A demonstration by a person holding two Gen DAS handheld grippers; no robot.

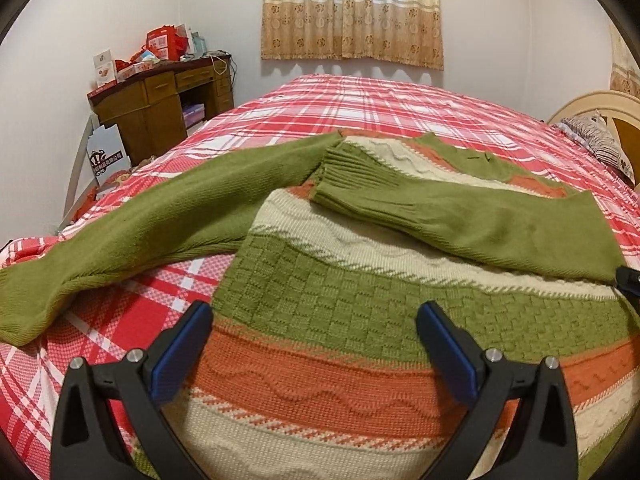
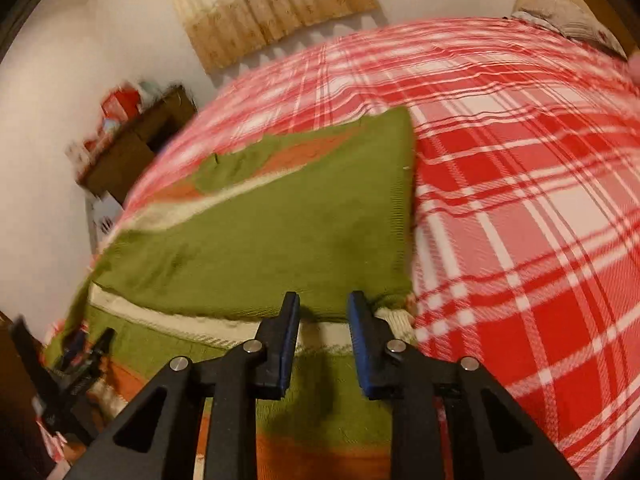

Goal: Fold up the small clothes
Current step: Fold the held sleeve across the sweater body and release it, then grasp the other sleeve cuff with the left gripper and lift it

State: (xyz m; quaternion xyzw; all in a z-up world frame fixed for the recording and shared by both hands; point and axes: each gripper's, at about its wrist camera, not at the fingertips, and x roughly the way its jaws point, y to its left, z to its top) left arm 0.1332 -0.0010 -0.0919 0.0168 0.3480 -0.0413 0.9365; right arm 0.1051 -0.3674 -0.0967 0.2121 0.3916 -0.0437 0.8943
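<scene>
A knit sweater (image 1: 340,300) with green, cream and orange stripes lies flat on the red plaid bedspread (image 1: 360,100). One green sleeve (image 1: 460,216) is folded across its body; the other sleeve (image 1: 120,232) stretches out to the left over the bedspread. My left gripper (image 1: 314,312) hovers open above the sweater's lower part, with nothing between its blue pads. The blurred right wrist view has my right gripper (image 2: 323,300) over the sweater's right side by the folded sleeve (image 2: 260,240), jaws slightly apart and holding nothing. Its tip shows as right gripper (image 1: 628,280) at the picture's edge.
A wooden desk (image 1: 160,100) piled with red boxes stands at the back left beside the bed. A curtain (image 1: 352,12) hangs on the far wall. A pillow (image 1: 600,140) and headboard are at the right. Bare bedspread (image 2: 520,200) extends right of the sweater.
</scene>
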